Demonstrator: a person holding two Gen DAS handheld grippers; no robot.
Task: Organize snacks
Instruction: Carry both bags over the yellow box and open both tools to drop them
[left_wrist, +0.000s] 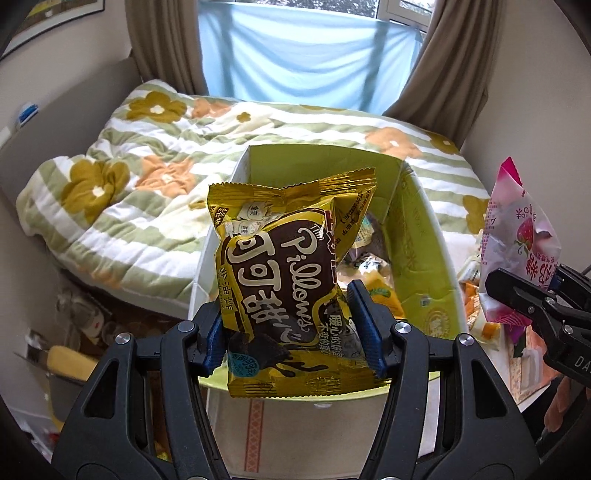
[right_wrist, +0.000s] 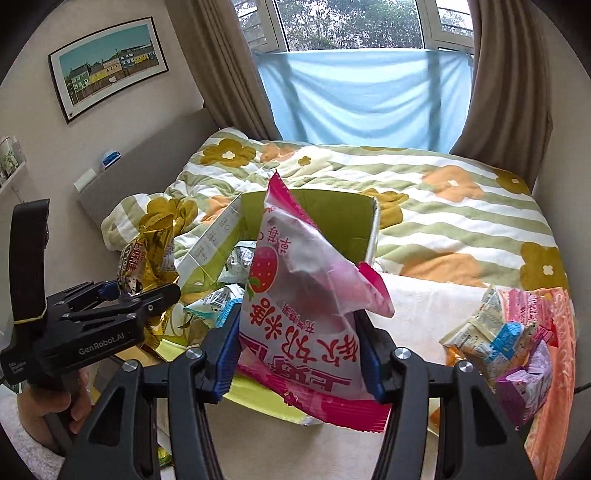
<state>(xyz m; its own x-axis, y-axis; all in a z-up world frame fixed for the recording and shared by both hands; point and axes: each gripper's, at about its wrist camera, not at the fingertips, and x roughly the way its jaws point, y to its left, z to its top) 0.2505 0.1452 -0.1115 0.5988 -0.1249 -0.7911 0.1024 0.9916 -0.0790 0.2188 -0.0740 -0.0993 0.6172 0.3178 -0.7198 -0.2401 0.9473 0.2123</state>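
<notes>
A crinkled gold-and-brown foil snack packet (left_wrist: 284, 280) is clamped by the left gripper (left_wrist: 295, 332) above the green-lined cardboard box (left_wrist: 424, 236); a pink strawberry-print plastic bag (right_wrist: 306, 306) is clamped by the right gripper (right_wrist: 297, 354).

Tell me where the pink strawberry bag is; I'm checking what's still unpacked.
The pink strawberry bag is clamped in the right gripper, held above the near edge of the green-lined box, right of the gold bag.

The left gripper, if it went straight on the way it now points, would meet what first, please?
Probably the loose snacks inside the green-lined box; the left gripper, shut on the gold bag, points into its open top, though depth is unclear.
</notes>
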